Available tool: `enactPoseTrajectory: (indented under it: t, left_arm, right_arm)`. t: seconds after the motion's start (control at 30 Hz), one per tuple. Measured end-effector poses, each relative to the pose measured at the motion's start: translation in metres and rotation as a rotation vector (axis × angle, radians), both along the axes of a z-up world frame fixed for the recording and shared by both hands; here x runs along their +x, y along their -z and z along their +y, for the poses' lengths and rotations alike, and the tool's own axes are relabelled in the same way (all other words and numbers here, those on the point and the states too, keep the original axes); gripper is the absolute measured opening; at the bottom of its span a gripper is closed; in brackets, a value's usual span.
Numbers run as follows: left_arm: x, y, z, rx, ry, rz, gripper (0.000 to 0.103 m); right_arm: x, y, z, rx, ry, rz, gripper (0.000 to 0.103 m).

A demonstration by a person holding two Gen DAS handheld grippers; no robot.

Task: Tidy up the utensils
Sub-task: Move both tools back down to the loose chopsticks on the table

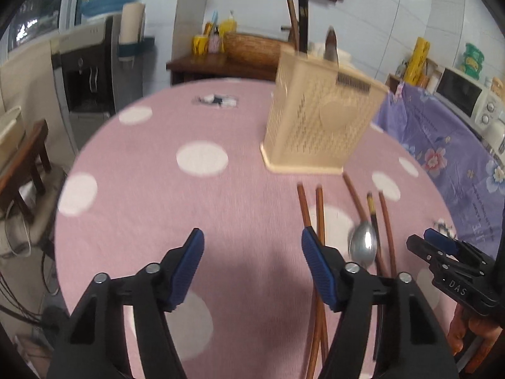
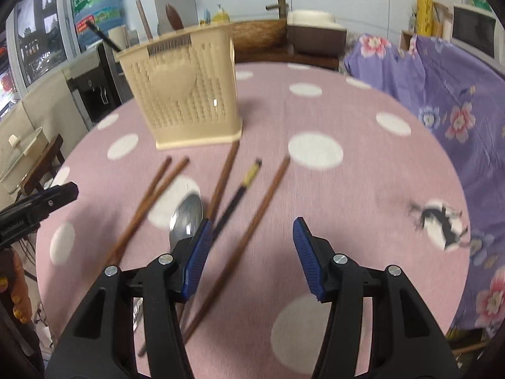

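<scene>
A beige perforated utensil holder (image 1: pixel 318 120) (image 2: pixel 186 94) stands on the pink dotted table; a few utensils stick up out of it. Several brown chopsticks (image 2: pixel 252 221) (image 1: pixel 318 214), one black-and-yellow chopstick (image 2: pixel 243 186) and a metal spoon (image 2: pixel 186 218) (image 1: pixel 364 246) lie loose in front of it. My left gripper (image 1: pixel 249 246) is open and empty, left of the chopsticks. My right gripper (image 2: pixel 251 233) is open and empty, low over the chopsticks, its left finger beside the spoon bowl. It also shows in the left wrist view (image 1: pixel 442 252).
The round table (image 2: pixel 347 189) has a pink cloth with white dots. A purple flowered cloth (image 2: pixel 442 110) covers a surface at right. A water dispenser (image 1: pixel 91 72), wooden shelf and microwave (image 1: pixel 467 98) stand behind.
</scene>
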State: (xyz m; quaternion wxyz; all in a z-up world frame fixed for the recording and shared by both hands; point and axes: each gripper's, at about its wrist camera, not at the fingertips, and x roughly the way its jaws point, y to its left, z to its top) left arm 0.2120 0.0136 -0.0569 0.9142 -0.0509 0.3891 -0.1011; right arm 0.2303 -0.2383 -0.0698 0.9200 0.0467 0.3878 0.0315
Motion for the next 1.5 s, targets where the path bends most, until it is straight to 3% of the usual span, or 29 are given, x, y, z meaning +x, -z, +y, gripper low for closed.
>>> enactPoseTrajectory:
  t: [0.13, 0.53, 0.83, 1.0, 1.23, 1.4, 1.5]
  left_arm:
    - [-0.008, 0.018, -0.008, -0.015, 0.037, 0.065, 0.052]
    - [-0.022, 0.027, -0.028, 0.004, 0.098, 0.081, 0.046]
    - [-0.016, 0.025, -0.032, 0.012, 0.111, 0.081, 0.044]
    - [-0.022, 0.026, -0.047, 0.026, 0.167, 0.088, 0.043]
    - [-0.036, 0.03, -0.047, 0.046, 0.188, 0.115, 0.036]
    - [-0.049, 0.029, -0.035, 0.019, 0.19, 0.13, 0.033]
    - [-0.056, 0.027, -0.034, 0.052, 0.194, 0.119, 0.029]
  right_arm:
    - [-0.013, 0.018, 0.003, 0.02, 0.01, 0.059, 0.054]
    - [-0.01, 0.02, 0.015, 0.046, 0.029, 0.101, 0.04]
    - [-0.01, 0.014, 0.008, 0.086, 0.034, 0.083, 0.04]
    - [-0.01, 0.015, 0.006, 0.096, 0.041, 0.083, 0.04]
    - [-0.011, 0.013, 0.006, 0.096, 0.03, 0.077, 0.04]
    - [-0.01, 0.015, 0.005, 0.105, 0.033, 0.079, 0.04]
    - [-0.011, 0.014, 0.006, 0.106, 0.029, 0.077, 0.04]
